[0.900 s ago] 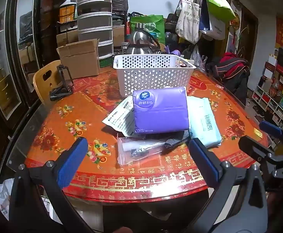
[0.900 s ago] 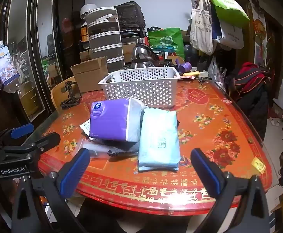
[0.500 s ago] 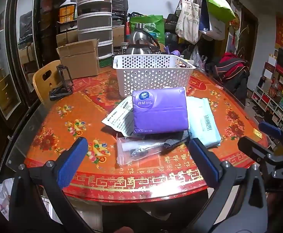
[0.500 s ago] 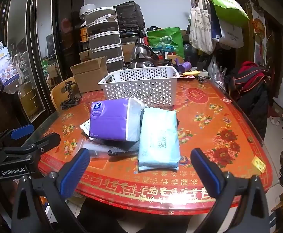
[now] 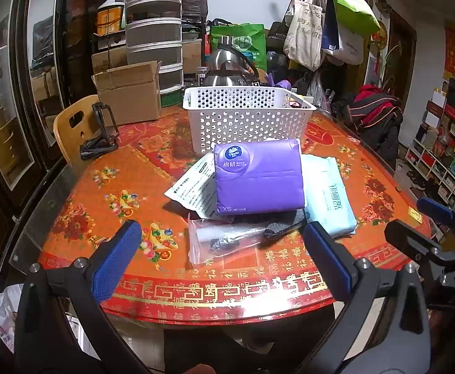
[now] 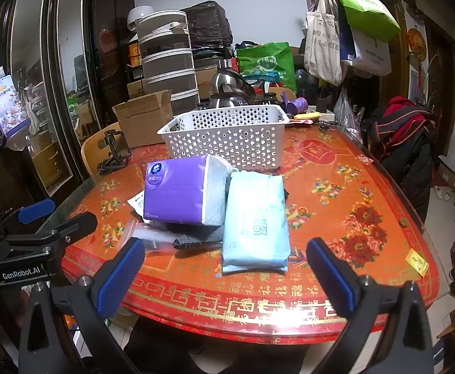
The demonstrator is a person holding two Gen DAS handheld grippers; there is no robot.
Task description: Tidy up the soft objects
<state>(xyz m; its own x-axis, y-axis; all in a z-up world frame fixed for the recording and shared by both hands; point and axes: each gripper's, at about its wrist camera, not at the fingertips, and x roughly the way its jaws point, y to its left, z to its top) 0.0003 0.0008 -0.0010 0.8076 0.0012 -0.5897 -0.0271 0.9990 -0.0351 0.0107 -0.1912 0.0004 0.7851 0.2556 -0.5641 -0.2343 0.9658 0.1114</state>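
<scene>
Nothing has shifted since the earlier frames: both my grippers hover off the near edge of the worktop (image 5: 81,193), apart from everything. Left gripper (image 5: 221,260) jaws wide, empty; right gripper (image 6: 227,272) jaws wide, empty. Purple tissue pack (image 5: 257,177) lies atop a paper leaflet (image 5: 193,187), touching the pale blue pack (image 6: 255,221); clear bag (image 5: 221,240) nearest me. All piled before the white basket (image 5: 243,118), probably staged for loading. Basket's contents hidden behind its wall.
</scene>
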